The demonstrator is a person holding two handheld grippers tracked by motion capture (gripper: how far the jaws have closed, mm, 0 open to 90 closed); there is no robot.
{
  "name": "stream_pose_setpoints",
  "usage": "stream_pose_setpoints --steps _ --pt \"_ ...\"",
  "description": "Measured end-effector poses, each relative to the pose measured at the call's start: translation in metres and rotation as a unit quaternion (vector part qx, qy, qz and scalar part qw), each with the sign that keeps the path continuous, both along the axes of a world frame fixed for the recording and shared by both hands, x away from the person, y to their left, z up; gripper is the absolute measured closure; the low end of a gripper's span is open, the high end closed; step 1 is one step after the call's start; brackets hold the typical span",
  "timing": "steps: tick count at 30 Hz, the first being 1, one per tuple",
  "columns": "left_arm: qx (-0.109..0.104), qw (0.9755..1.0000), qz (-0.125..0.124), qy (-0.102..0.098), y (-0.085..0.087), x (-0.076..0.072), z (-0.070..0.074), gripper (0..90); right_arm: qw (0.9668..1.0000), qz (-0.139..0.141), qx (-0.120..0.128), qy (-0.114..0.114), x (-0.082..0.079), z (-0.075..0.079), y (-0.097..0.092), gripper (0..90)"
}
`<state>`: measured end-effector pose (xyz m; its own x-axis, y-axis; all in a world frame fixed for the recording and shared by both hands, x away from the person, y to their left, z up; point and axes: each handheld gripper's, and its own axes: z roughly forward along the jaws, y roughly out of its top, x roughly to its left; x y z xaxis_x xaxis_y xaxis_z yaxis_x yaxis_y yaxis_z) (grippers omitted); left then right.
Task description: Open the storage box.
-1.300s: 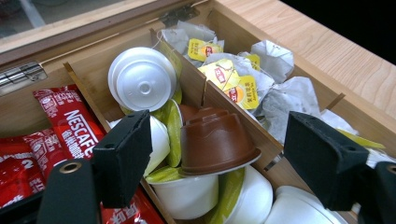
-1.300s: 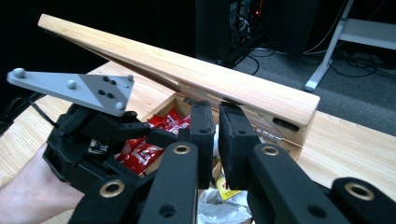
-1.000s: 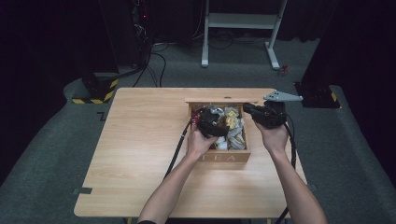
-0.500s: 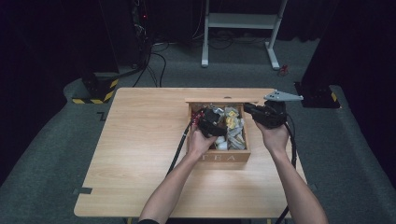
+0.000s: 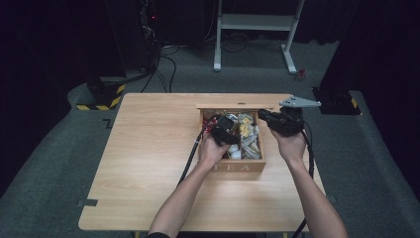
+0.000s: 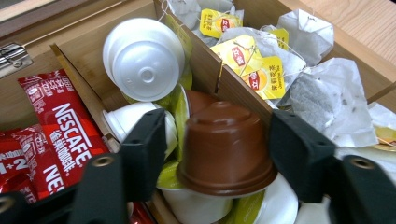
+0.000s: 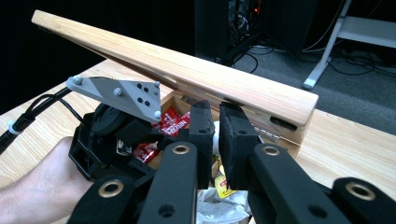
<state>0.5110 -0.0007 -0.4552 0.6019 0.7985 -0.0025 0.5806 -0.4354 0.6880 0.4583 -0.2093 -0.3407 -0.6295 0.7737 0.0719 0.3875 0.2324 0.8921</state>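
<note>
Light wooden table (image 5: 148, 163). Open wooden box marked TEA (image 5: 237, 167) sits right of centre, nearer far edge, lid raised. Black cable (image 5: 189, 161) trails across tabletop to near edge.

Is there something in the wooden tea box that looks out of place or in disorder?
Nothing looks damaged or spilled. The white and brown plastic capsules lie tumbled at mixed angles, and the paper tea bags are piled loosely in the wooden tea box.
</note>
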Motion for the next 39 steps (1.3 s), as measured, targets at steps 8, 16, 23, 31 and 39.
stream_pose_setpoints --steps 8,16,23,31,39 --pt "0.000 1.0000 -0.001 0.001 0.000 0.000 0.000 47.2 1.0000 0.000 -0.001 0.002 -0.001 0.000 0.001 83.1" --pt "-0.005 1.0000 -0.005 -0.004 0.002 -0.001 0.001 47.6 1.0000 -0.001 -0.001 0.001 -0.001 0.000 0.001 83.1" --pt "-0.011 0.9998 -0.007 -0.013 0.004 -0.004 0.002 47.8 1.0000 -0.001 -0.002 0.001 0.000 0.000 0.001 83.1" --pt "-0.028 0.9993 -0.010 -0.024 0.010 -0.008 0.005 47.9 1.0000 -0.001 -0.002 0.000 0.000 0.000 0.002 83.1" --pt "-0.050 0.9980 -0.015 -0.036 0.016 -0.014 0.013 48.0 1.0000 0.000 -0.004 0.001 0.000 -0.001 0.003 83.1"
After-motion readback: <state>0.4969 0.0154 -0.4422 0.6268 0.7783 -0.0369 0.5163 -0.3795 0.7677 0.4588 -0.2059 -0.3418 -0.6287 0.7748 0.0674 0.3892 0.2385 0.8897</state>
